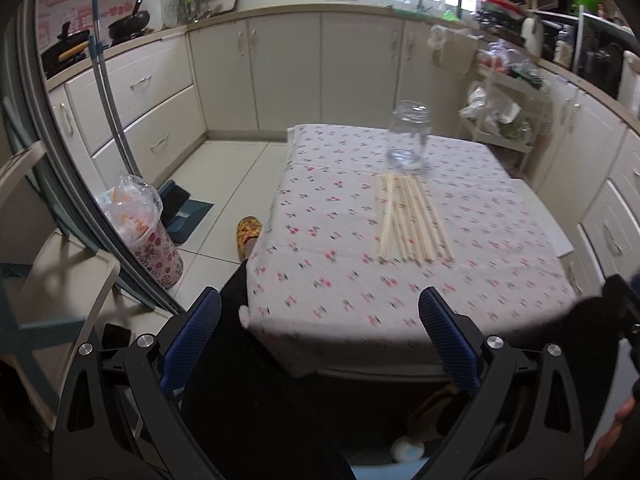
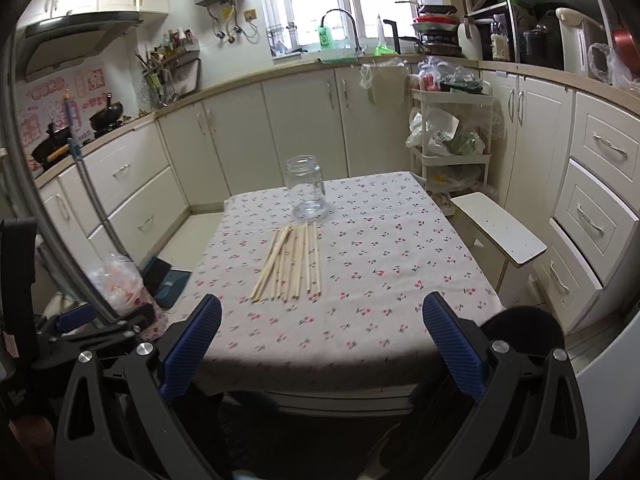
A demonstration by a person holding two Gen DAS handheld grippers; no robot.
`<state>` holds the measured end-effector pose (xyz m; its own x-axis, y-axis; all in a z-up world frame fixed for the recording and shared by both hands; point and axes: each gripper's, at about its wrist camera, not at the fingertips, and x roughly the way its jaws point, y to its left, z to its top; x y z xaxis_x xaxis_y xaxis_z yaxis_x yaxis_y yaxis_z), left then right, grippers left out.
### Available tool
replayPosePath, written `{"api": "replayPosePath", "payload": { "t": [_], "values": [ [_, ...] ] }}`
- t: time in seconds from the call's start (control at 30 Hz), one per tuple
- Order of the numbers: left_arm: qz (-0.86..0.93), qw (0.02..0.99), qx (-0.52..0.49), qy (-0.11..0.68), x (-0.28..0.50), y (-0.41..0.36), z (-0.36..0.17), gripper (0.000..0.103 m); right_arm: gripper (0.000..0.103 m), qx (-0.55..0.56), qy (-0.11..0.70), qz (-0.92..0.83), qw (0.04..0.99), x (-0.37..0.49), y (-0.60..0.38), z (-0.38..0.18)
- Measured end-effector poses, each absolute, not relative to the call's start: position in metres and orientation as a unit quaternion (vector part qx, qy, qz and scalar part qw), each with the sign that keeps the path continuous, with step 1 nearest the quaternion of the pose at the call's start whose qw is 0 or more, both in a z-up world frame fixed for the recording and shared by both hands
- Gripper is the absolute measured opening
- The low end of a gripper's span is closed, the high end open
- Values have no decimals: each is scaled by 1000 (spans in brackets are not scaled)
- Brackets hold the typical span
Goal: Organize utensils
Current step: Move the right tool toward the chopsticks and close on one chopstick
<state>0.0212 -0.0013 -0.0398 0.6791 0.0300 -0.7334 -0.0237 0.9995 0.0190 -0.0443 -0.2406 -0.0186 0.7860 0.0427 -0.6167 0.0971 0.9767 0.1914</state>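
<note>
Several pale wooden chopsticks (image 1: 414, 220) lie side by side on the cherry-print tablecloth (image 1: 340, 280), pointing toward an empty clear glass jar (image 1: 409, 136) that stands upright just behind them. In the right wrist view the chopsticks (image 2: 290, 262) and jar (image 2: 305, 186) sit near the table's middle and far end. My left gripper (image 1: 320, 300) is open and empty, held before the table's near left corner. My right gripper (image 2: 322, 306) is open and empty, held over the near edge. Both are well short of the chopsticks.
A white stool (image 2: 500, 232) stands at the table's right side, with a white storage cart (image 2: 452, 140) behind it. A flowered bin with a plastic bag (image 1: 148, 232) and a dustpan (image 1: 184, 210) sit on the floor at left. Cabinets surround the table.
</note>
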Motion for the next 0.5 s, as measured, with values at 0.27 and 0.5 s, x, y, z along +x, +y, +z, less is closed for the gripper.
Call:
{"api": "replayPosePath", "payload": {
  "t": [0.27,0.5],
  "values": [
    [-2,908,15,418,121,-25,-68,94,97,79,358,-24,930,37,-265,-55],
    [-35,893,26,447,223,-66,-113,75,97,84,396,-31,914,98,-283,-91]
  ]
}}
